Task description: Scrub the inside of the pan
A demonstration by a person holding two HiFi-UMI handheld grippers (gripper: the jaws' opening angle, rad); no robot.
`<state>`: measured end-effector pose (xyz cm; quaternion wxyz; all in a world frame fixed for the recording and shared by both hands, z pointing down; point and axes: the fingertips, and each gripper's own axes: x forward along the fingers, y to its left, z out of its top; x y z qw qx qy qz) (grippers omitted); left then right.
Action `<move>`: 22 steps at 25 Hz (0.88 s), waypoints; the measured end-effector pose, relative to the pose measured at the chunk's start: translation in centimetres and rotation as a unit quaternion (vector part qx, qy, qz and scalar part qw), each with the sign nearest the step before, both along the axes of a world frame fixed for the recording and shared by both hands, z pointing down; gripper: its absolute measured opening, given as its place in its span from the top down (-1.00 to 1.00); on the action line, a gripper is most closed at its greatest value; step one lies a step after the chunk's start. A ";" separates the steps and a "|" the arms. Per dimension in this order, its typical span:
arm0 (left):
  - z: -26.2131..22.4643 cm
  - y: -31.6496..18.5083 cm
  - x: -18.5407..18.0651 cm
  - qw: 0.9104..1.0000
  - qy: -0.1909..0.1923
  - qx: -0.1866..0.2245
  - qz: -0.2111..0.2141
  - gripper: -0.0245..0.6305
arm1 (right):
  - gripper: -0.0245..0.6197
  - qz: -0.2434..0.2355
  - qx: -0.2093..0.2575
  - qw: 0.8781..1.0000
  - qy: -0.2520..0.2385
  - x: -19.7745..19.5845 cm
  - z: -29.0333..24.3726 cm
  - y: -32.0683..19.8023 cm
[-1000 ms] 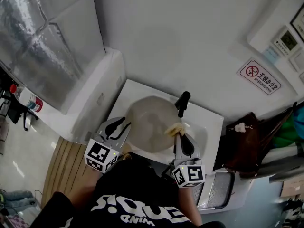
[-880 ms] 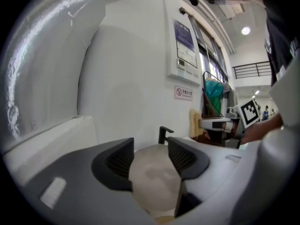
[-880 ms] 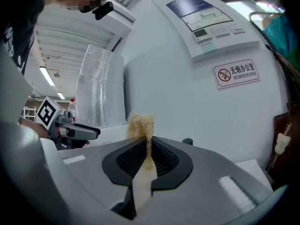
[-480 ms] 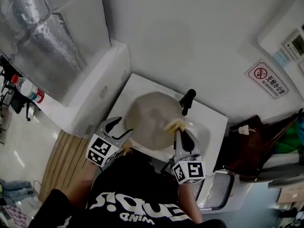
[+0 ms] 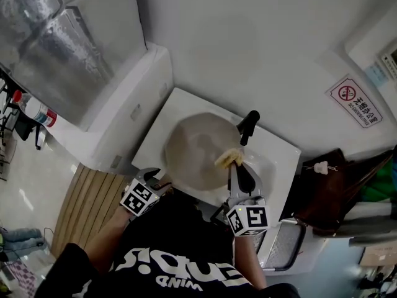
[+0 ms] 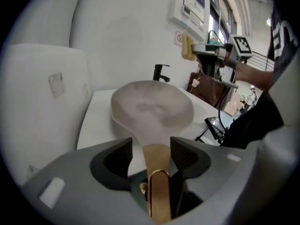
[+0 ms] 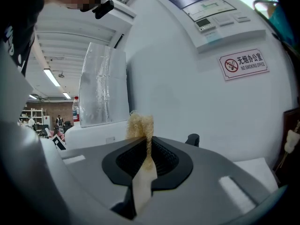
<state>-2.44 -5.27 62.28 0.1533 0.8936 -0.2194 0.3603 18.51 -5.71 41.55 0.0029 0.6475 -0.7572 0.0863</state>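
Observation:
A pale grey pan (image 5: pixel 197 149) sits in the white sink (image 5: pixel 155 126); its gold handle (image 6: pixel 157 172) points toward me. My left gripper (image 5: pixel 155 177) is low at the pan's near left edge. Its jaws have just been opening and stand wide, with the handle between them (image 6: pixel 151 150), close to the right pad and apart from the left one. My right gripper (image 5: pixel 234 167) hovers over the pan's right rim, shut on a yellow scrubbing pad (image 5: pixel 228 159), which sticks up between its jaws (image 7: pixel 140 125). In the left gripper view that pad (image 6: pixel 187 46) hangs high above the pan (image 6: pixel 152 108).
A black tap (image 5: pixel 248 124) stands behind the pan. A white cabinet (image 5: pixel 118 113) with a foil-covered panel (image 5: pixel 56 42) is at the left, wooden slats (image 5: pixel 87 210) below it. A brown bag (image 5: pixel 335 185) and a no-smoking sign (image 5: pixel 352 98) are at the right.
My left gripper has dropped toward the pan's near edge and opened its jaws; it now sits lower and partly behind the person's shoulder. The right gripper with the pad has stayed put.

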 end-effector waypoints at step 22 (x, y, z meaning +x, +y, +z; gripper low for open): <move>4.2 2.6 -0.2 0.996 -0.067 -0.058 0.028 0.33 | 0.80 -0.003 -0.006 1.000 0.009 -0.1 -0.2 0.1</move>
